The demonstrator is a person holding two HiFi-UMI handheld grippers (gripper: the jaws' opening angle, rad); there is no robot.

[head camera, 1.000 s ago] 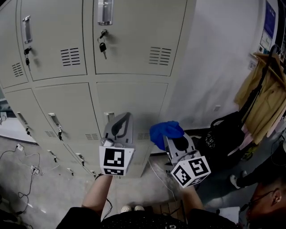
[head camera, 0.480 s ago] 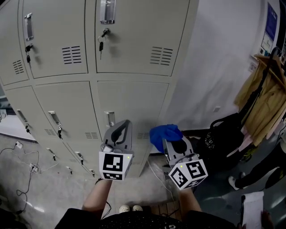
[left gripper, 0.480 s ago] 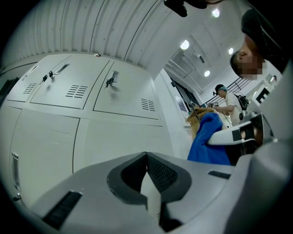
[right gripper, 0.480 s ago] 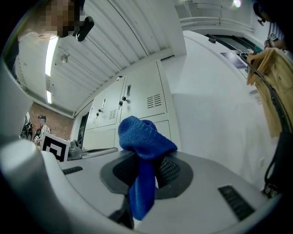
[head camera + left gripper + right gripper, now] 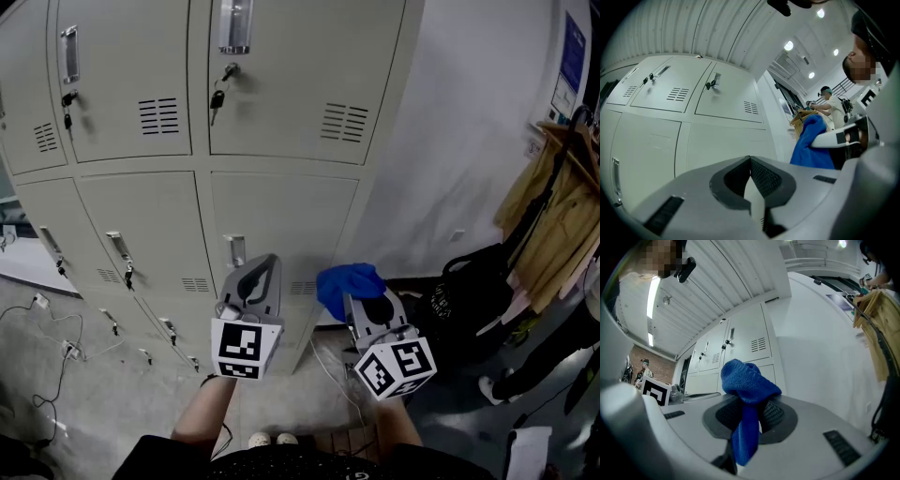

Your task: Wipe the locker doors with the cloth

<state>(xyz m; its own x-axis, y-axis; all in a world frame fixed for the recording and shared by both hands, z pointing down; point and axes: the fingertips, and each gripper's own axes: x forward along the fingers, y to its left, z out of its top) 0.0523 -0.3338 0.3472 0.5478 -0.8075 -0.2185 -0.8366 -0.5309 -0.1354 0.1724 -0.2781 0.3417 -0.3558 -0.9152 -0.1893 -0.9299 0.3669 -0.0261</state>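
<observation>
the right gripper [image 5: 356,300] clamps a bunched blue cloth [image 5: 349,281] in front of the grey locker doors [image 5: 281,216], clear of them, while the left gripper [image 5: 261,272] hangs beside it, jaws together on nothing. the cloth looks light, soft and floppy, best pinched at its gathered middle.

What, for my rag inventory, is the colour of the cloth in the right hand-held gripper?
Blue: the fuzzy blue cloth shows best in the right gripper view.
</observation>
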